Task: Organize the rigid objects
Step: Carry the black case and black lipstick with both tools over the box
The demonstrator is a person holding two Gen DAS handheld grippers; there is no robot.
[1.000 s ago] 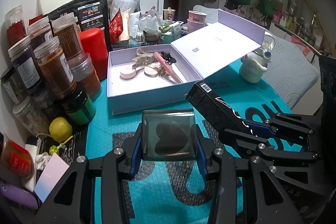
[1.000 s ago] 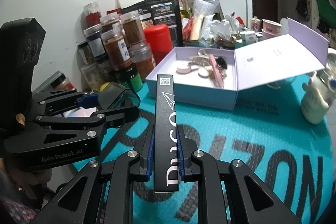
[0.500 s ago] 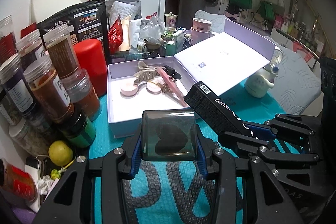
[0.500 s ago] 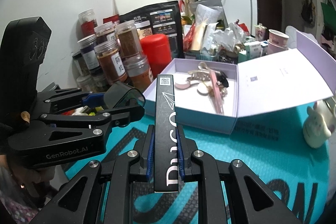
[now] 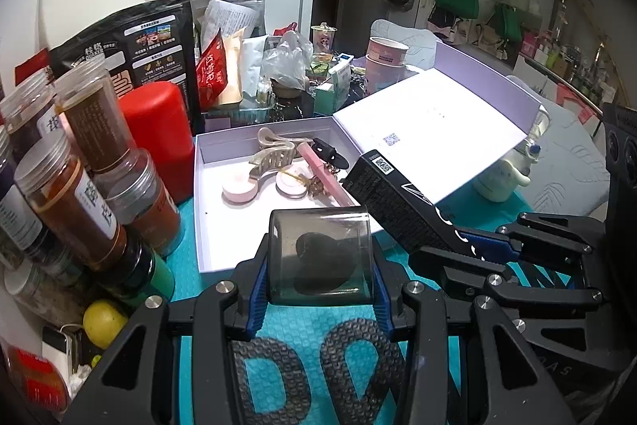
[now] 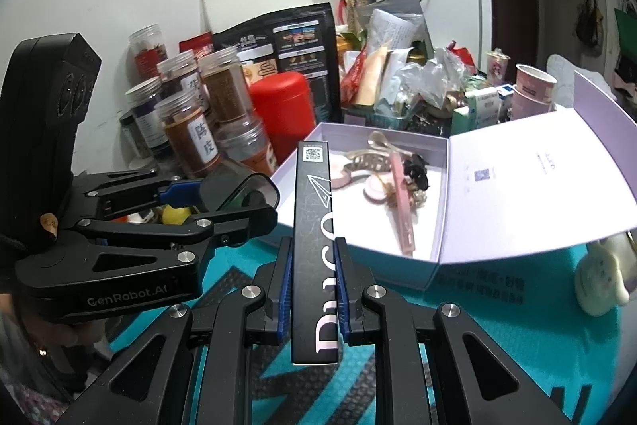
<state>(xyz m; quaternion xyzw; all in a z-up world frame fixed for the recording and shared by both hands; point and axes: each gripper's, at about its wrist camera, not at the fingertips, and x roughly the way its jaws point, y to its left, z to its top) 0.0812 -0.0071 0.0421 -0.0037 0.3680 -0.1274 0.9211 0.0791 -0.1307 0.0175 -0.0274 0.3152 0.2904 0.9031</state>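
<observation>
Left wrist view: left tongs (image 5: 320, 261) clenched on a smoky clear case (image 5: 320, 257) with a dark heart-shaped thing inside. The open lilac box (image 5: 223, 257) now sits right ahead of the tips, near wall just beyond the case; a second ago it was well ahead with bare teal counter (image 5: 187, 226) between. Right tongs (image 5: 483, 253) alongside on the right, grasping the long black carton (image 5: 392, 198), its far end already over the box's near right corner.

Right wrist view: right tongs (image 6: 314, 289) clamped on the black carton (image 6: 314, 226), which points straight ahead; its tip overlaps the box's near-left wall (image 6: 286, 186). Left tongs (image 6: 223, 202) to the left with the case (image 6: 235, 192), short of the box. Box has grown in frame, grips unchanged.

Reading: both loads carried in together, drop-off next. Free floor is on the box's near left; hair clips (image 6: 382, 150) and pink bar (image 6: 402, 202) crowd the rest.
</observation>
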